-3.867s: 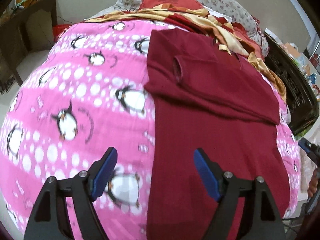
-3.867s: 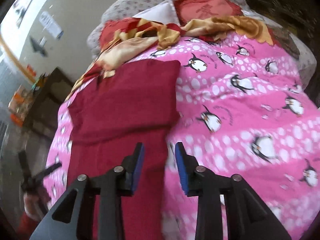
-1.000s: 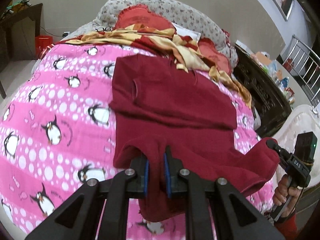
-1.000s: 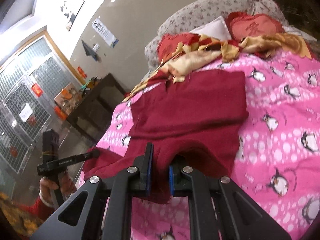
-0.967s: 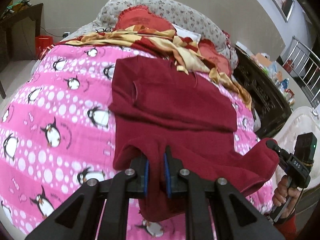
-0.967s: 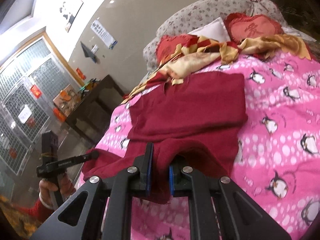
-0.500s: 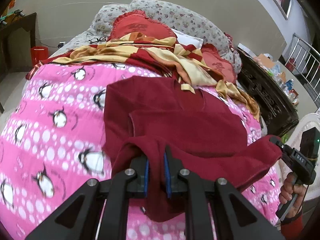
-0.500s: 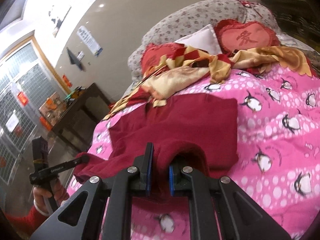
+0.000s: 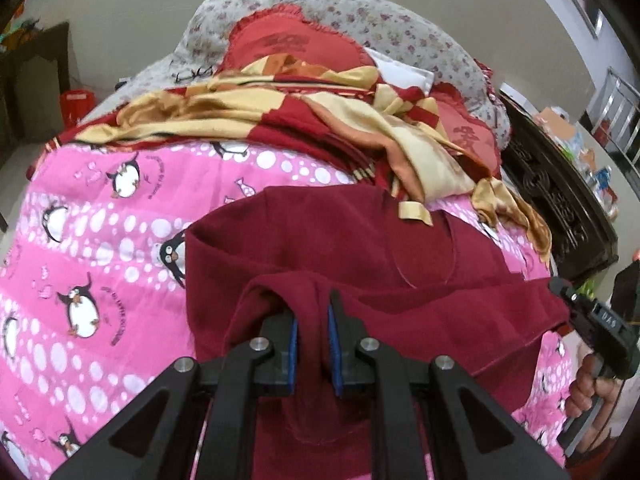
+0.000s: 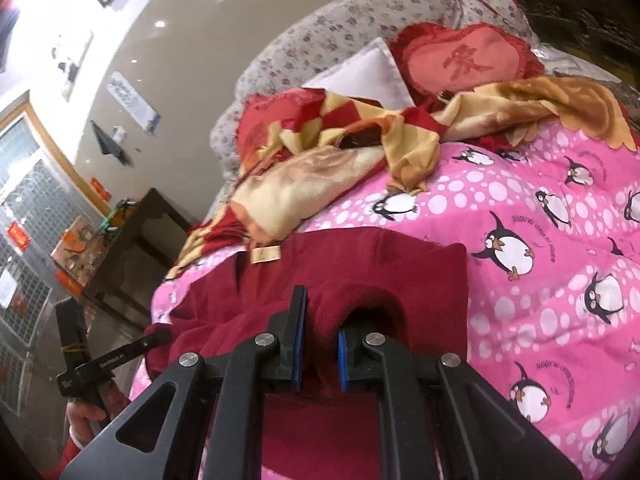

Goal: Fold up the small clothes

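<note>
A dark red top [image 9: 360, 240] lies on the pink penguin quilt [image 9: 100, 240], its sleeves folded across the chest. My left gripper [image 9: 312, 344] is shut on the left corner of its lower hem. My right gripper [image 10: 320, 348] is shut on the right hem corner of the top [image 10: 380, 272]. Both hold the hem raised over the upper half of the top, the cloth stretched between them. The right gripper shows at the right edge of the left wrist view [image 9: 592, 320]; the left gripper shows at the left of the right wrist view [image 10: 120, 352].
A red and gold blanket [image 9: 320, 120] is heaped just beyond the top's collar, with heart cushions [image 10: 464, 60] and a floral pillow [image 9: 400, 32] behind. A dark carved wooden frame [image 9: 560, 200] runs along the bed's right side. A dark table [image 10: 132, 240] stands left.
Both grippers closed on the hem corners, lifted them and carried them forward over the top toward the collar. The lower half now doubles over the upper half.
</note>
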Demonstrator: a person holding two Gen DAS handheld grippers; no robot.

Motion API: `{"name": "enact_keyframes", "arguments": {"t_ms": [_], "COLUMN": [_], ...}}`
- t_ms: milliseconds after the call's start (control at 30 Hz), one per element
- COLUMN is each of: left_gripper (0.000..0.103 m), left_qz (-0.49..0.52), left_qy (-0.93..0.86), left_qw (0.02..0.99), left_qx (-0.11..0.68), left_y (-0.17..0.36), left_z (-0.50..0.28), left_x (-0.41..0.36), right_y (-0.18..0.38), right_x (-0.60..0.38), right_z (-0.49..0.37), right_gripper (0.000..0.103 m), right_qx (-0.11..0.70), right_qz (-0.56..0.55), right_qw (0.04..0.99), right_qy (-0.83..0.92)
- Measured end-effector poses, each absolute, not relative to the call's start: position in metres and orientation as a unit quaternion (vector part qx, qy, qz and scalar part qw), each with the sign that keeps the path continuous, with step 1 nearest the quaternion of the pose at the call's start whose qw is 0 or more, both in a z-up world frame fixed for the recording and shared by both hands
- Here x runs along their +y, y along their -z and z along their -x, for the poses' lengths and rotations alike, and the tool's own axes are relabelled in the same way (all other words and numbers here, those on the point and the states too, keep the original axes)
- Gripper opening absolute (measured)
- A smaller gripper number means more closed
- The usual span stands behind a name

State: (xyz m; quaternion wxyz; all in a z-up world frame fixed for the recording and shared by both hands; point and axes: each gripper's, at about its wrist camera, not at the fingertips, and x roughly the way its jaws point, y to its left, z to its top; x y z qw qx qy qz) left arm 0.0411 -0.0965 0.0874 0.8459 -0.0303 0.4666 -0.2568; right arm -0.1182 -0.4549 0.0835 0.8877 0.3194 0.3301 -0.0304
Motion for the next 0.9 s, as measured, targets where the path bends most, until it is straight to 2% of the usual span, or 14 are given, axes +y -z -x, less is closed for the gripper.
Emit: {"name": "enact_keyframes", "arguments": {"t_ms": [167,333,367,400,467,533,733,900], "left_gripper": [0.025,0.038,0.048,0.067,0.091,0.092,0.092,0.092], "left_qz": [0.051,0.065,0.069,0.074,0.077,0.088,0.084,0.058], "left_qy": [0.263,0.269,0.271,0.272,0.254,0.251,0.252,0.242], "left_qw": [0.835,0.828,0.826,0.825,0.846,0.860,0.863,0.871], "left_qx": [0.480,0.488,0.490,0.489,0.462,0.435,0.430,0.423], "left_y": [-0.075,-0.074,-0.076,-0.078,-0.090,-0.102,-0.116,-0.107], "left_z": [-0.062,-0.076,-0.078,-0.079,-0.078,-0.076,-0.069,-0.055], "left_x": [-0.100,-0.105,-0.104,-0.103,-0.094,-0.084,-0.066,-0.064], "right_y": [-0.069,-0.076,-0.081,-0.085,-0.093,-0.101,-0.108,-0.099], "right_x": [-0.469,-0.477,-0.477,-0.476,-0.471,-0.464,-0.446,-0.432], "right_z": [0.096,0.096,0.101,0.105,0.114,0.125,0.141,0.124], "right_gripper": [0.041,0.044,0.046,0.049,0.055,0.059,0.060,0.057], "right_qx": [0.357,0.347,0.341,0.335,0.325,0.317,0.318,0.346], "right_qz": [-0.321,-0.334,-0.338,-0.340,-0.328,-0.295,-0.252,-0.209], "right_qw": [0.875,0.875,0.876,0.878,0.887,0.900,0.914,0.914], "right_qy": [0.056,0.054,0.048,0.038,0.027,0.041,0.028,0.035]}}
